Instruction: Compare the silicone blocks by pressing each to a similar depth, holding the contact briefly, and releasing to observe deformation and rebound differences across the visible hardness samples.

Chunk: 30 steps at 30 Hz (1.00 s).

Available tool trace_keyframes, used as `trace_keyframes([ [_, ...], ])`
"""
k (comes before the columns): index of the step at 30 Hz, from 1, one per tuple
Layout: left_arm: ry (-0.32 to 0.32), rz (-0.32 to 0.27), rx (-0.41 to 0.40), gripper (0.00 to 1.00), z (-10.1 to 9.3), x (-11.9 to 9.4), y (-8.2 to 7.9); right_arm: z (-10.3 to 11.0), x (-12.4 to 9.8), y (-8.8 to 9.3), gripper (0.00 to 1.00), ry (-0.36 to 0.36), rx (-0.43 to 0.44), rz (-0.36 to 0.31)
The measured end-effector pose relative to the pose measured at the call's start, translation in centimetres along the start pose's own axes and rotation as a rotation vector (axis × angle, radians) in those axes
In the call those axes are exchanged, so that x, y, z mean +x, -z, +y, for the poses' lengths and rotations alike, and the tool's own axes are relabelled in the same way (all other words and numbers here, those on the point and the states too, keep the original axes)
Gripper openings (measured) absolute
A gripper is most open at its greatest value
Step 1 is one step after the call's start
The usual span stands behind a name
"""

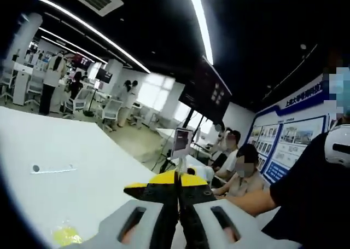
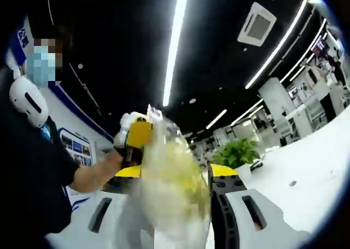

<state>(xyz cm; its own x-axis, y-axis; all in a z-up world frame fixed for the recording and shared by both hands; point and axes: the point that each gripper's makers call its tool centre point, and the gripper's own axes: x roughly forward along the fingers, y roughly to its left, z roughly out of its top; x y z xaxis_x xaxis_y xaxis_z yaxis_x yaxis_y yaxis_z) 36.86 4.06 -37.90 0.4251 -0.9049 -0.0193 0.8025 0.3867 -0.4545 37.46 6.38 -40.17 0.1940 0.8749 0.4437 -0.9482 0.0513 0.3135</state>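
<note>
My right gripper (image 2: 175, 172) is shut on a clear plastic bag (image 2: 172, 191) with blurred yellowish contents, held up in the air between its two jaws. The bag's crumpled top (image 2: 156, 115) rises above the fingertips. Just behind that top, a hand holds the left gripper (image 2: 135, 135). In the left gripper view, my left gripper (image 1: 178, 184) is shut, its yellow tips meeting with nothing seen between them. It points over the edge of a white table (image 1: 82, 150). A small yellowish piece (image 1: 65, 235) lies on the table near the bottom left.
A person in a dark sleeve (image 2: 33, 172) stands close at the left. Seated people (image 1: 240, 172) and a monitor (image 1: 181, 142) are beyond the table's far edge. A potted plant (image 2: 240, 150) stands on the white table (image 2: 306, 167). A small dark mark (image 1: 36, 168) is on the tabletop.
</note>
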Motion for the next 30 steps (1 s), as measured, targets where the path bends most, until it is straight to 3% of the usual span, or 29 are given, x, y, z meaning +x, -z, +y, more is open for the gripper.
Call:
trace_keyframes([
  [1, -0.001, 0.001, 0.004, 0.0, 0.1, -0.2, 0.2, 0.7, -0.1, 1.0, 0.32, -0.048, -0.052, 0.096],
  [2, -0.006, -0.008, -0.012, 0.0, 0.2, -0.5, 0.3, 1.3, 0.1, 1.8, 0.31, -0.084, -0.049, 0.144],
  [3, 0.005, -0.013, -0.031, 0.0, 0.0, -0.7, 0.4, 1.1, 0.1, 2.7, 0.32, -0.075, -0.075, 0.201],
  [5, 0.002, -0.019, -0.02, 0.0, -0.1, -0.7, 0.4, 0.1, -0.2, 4.3, 0.35, -0.015, -0.045, 0.261],
  [6, 0.002, -0.018, -0.013, 0.0, -0.1, -0.7, 0.4, 0.4, -0.4, 4.8, 0.36, -0.036, -0.029, 0.27],
  [8, 0.006, -0.023, -0.025, 0.0, -0.2, -0.7, 0.3, 0.4, -0.3, 4.3, 0.36, -0.033, -0.004, 0.198],
  [12, 0.015, -0.03, -0.038, 0.0, -0.1, -0.7, 0.1, 0.7, 0.0, 3.9, 0.34, -0.036, -0.008, 0.187],
  [18, 0.025, -0.05, -0.027, 0.0, 0.1, -1.0, 0.1, 1.0, -0.1, 4.2, 0.23, -0.048, -0.033, 0.295],
  [20, 0.021, -0.033, 0.01, 0.0, 0.3, -1.2, 0.4, 0.6, -0.4, 4.7, 0.21, -0.042, -0.056, 0.359],
  [23, 0.024, -0.019, 0.013, 0.0, 0.4, -1.4, 0.8, 1.0, -0.7, 5.3, 0.17, -0.048, -0.022, 0.438],
  [30, 0.034, -0.001, 0.06, 0.0, 0.0, -1.7, 1.1, 1.3, -0.9, 5.6, 0.12, -0.069, -0.011, 0.477],
])
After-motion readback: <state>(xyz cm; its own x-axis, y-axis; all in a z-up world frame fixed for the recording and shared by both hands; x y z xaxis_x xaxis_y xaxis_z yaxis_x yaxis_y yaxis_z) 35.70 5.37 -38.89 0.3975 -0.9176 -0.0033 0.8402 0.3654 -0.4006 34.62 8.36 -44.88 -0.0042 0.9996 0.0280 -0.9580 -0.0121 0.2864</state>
